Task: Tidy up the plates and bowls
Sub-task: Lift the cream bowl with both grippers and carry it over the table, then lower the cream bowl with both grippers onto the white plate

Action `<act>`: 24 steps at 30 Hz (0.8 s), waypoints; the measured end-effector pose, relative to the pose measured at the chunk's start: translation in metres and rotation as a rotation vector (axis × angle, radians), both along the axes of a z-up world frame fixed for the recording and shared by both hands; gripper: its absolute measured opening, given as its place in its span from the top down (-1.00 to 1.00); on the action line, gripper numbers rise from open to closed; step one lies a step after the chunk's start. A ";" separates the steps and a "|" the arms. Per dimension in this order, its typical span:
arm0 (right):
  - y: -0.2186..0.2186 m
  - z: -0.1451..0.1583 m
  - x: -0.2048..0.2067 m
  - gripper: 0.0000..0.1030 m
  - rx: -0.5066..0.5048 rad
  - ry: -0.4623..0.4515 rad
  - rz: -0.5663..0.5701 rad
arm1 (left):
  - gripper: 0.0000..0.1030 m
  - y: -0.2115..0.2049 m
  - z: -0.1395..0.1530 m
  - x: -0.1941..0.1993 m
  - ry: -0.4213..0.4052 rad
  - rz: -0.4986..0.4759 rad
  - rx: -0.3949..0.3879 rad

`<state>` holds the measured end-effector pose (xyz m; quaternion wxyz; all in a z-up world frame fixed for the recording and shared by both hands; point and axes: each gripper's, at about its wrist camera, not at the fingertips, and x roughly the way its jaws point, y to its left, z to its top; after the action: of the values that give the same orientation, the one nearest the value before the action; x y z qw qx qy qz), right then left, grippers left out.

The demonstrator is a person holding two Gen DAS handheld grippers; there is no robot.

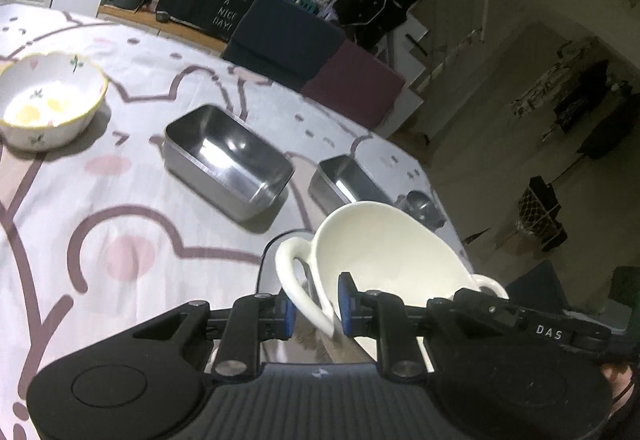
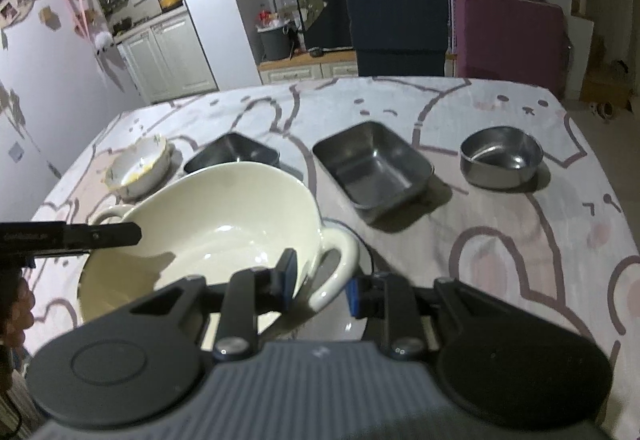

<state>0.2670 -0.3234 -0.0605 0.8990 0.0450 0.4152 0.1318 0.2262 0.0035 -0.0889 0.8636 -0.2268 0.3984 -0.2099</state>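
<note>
A cream two-handled bowl [image 1: 384,244] [image 2: 208,224] is held tilted above the table by both grippers. My left gripper [image 1: 316,310] is shut on one loop handle [image 1: 296,280]. My right gripper [image 2: 322,280] is shut on the other loop handle [image 2: 340,268]. The left gripper's finger [image 2: 80,234] shows across the bowl's far side in the right wrist view. A flowered bowl with a yellow rim [image 1: 48,100] [image 2: 138,166] stands at the table's left.
Two rectangular steel pans [image 1: 228,164] [image 1: 348,184] and a round steel bowl [image 2: 500,156] stand in a row on the patterned tablecloth [image 1: 120,224]. The pans also show in the right wrist view [image 2: 372,168] [image 2: 232,156]. Chairs [image 2: 400,32] stand behind the table's far edge.
</note>
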 end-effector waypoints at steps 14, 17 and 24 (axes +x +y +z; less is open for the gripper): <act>0.015 -0.019 0.000 0.42 -0.105 0.032 0.046 | 0.48 -0.006 -0.032 0.013 0.089 -0.017 0.061; 0.016 -0.021 0.002 0.42 -0.122 0.033 0.048 | 0.46 -0.010 -0.036 0.014 0.100 -0.021 0.077; 0.019 -0.023 0.005 0.42 -0.141 0.042 0.055 | 0.44 -0.014 -0.041 0.019 0.114 -0.019 0.122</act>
<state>0.2716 -0.3046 -0.0840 0.8871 -0.0273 0.4433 0.1258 0.2451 -0.0109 -0.1301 0.8496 -0.1816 0.4612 -0.1804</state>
